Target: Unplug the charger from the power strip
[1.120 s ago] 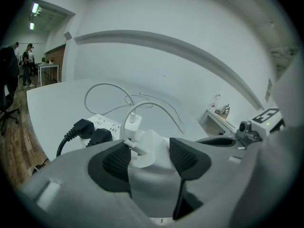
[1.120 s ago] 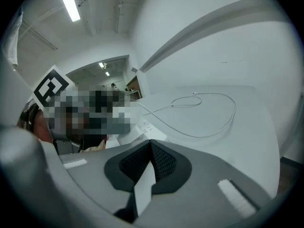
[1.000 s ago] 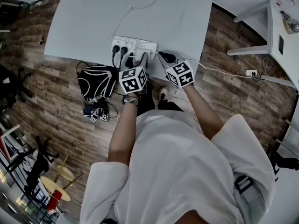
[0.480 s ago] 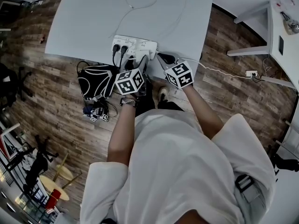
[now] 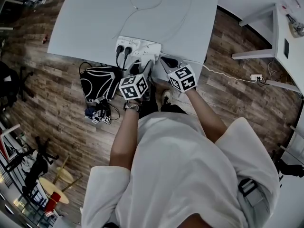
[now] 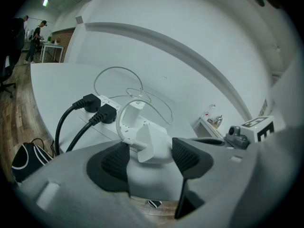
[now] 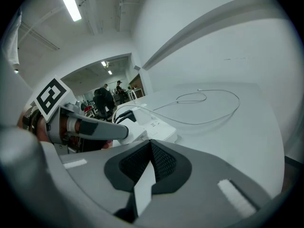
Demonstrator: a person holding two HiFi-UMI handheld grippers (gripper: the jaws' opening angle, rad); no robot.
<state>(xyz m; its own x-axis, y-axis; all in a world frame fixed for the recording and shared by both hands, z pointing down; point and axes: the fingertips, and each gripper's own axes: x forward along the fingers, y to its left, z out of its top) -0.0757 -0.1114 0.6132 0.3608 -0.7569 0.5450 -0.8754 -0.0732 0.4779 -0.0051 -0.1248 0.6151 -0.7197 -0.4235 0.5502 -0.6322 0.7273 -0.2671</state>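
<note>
Left gripper's (image 6: 150, 159) jaws just narrowed astride white charger (image 6: 153, 144), unclamped; right gripper (image 7: 151, 163) closed; charger likely light, rigid, slick; pinch flat sides.

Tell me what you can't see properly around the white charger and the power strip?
Prongs of the white block charger: left gripper view, hidden behind its own body, so plugged in or out is unclear.
Near end of the long white plastic power strip: same view, covered by the charger.
Small things on the white side table: head view, too small to name.
</note>
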